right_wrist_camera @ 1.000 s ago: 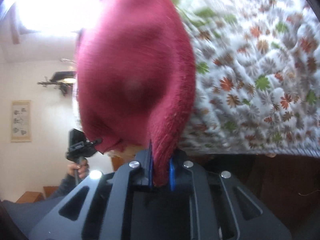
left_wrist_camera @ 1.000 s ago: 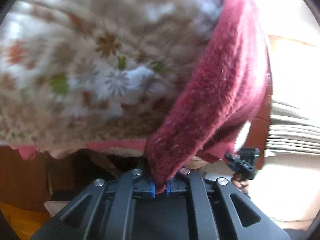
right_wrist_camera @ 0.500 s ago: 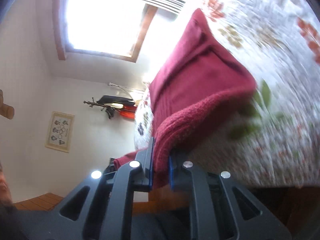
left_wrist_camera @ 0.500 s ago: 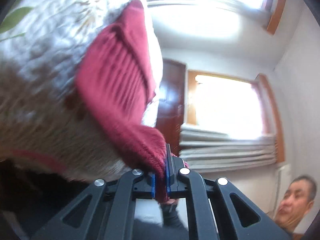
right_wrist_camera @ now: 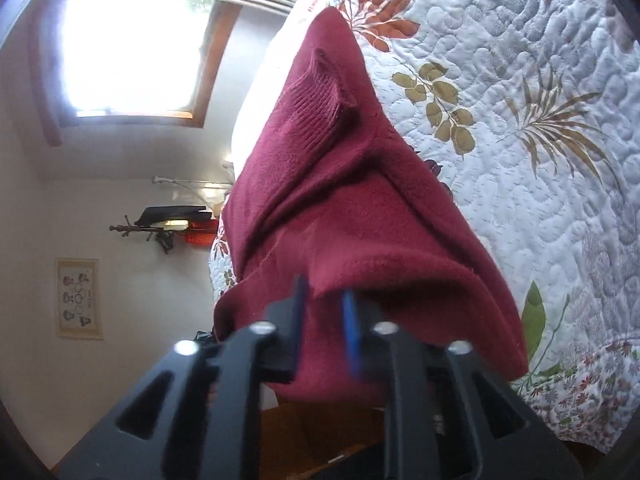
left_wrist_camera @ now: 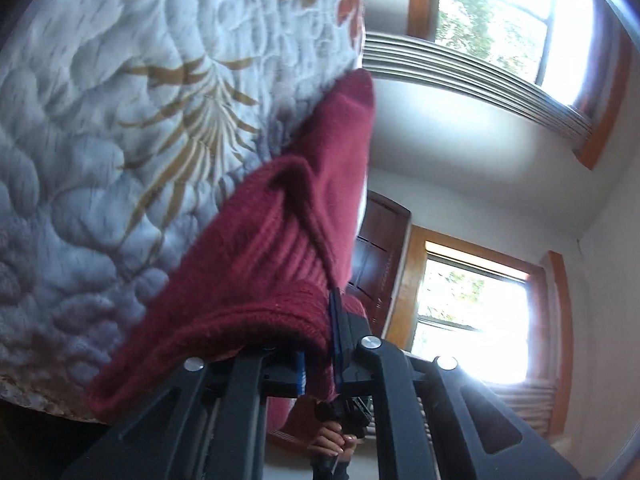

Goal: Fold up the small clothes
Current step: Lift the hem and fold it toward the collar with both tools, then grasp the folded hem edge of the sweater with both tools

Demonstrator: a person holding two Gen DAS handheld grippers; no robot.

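I see the sweater [right_wrist_camera: 352,200] lying on the quilt [right_wrist_camera: 540,80], near its edge, stretching from my tongs toward the window side. My left gripper [left_wrist_camera: 320,354] is clamped on the ribbed hem at the near corner. My right gripper [right_wrist_camera: 326,320] has its jaws parted, with the hem draped between them.

We see pale white walls [right_wrist_camera: 132,200] and bright wood-framed windows [left_wrist_camera: 472,312] letting in strong daylight. A dark brown panelled wooden door [left_wrist_camera: 380,264] stands beside one window. A small framed picture [right_wrist_camera: 79,298] hangs on the wall, near a dark wall-mounted rack [right_wrist_camera: 160,224].
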